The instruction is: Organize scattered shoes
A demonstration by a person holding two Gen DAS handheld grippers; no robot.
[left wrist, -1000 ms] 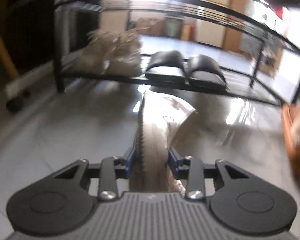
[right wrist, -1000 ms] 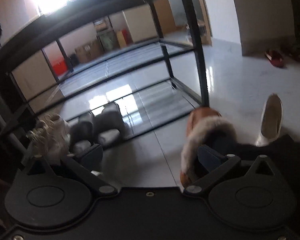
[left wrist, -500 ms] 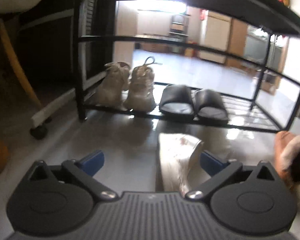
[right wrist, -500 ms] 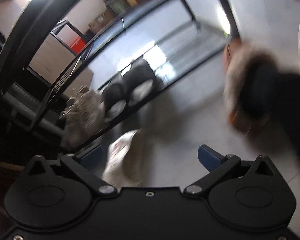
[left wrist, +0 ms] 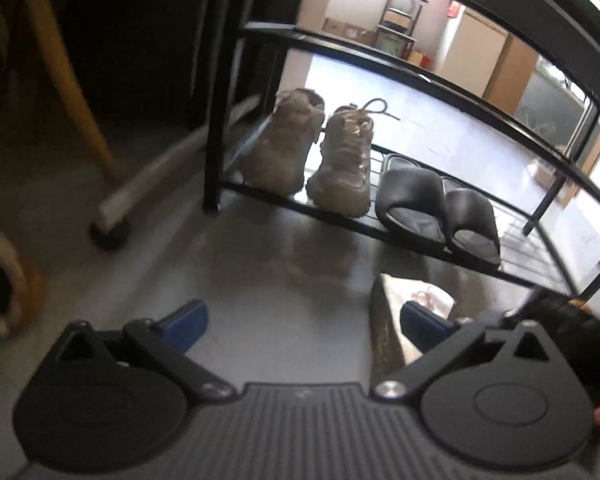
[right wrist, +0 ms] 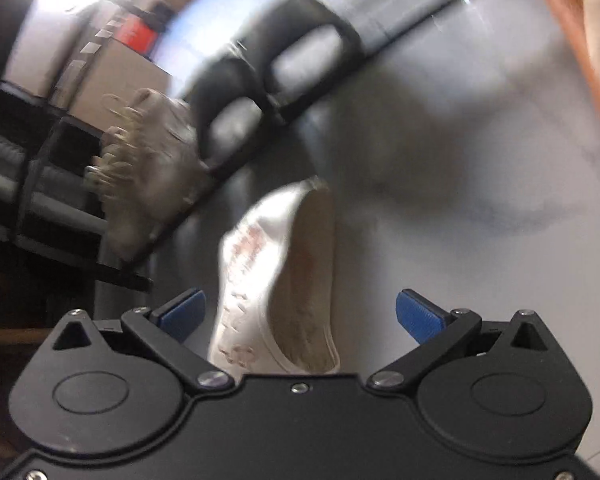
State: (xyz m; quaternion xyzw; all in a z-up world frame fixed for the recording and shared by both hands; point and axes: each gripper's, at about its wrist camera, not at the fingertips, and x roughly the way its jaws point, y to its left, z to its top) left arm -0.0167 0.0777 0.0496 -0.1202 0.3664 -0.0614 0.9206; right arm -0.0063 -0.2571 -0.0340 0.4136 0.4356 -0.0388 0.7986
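Observation:
A white slip-on shoe (right wrist: pixel 276 276) with a reddish print lies on its side on the grey floor, in front of the black shoe rack (left wrist: pixel 340 220). My right gripper (right wrist: pixel 300 316) hangs open just above it, the blue pads apart on either side of the shoe and not touching it. In the left wrist view the same shoe (left wrist: pixel 388 320) lies by the right finger of my open left gripper (left wrist: pixel 300 324), which holds nothing. On the rack's bottom shelf stand two beige sneakers (left wrist: pixel 312 156) and two black slides (left wrist: pixel 440 208).
A brown fur-lined slipper (right wrist: pixel 584 40) lies at the upper right of the right wrist view, and another fur-lined one (left wrist: pixel 4 292) sits at the left edge of the left wrist view. A wooden leg (left wrist: pixel 72 76) and a castor wheel (left wrist: pixel 110 232) stand left of the rack.
My left gripper has opened, let go of the white shoe and pulled back upward and to the left. The right gripper has swung down from the fur slipper to over the white shoe.

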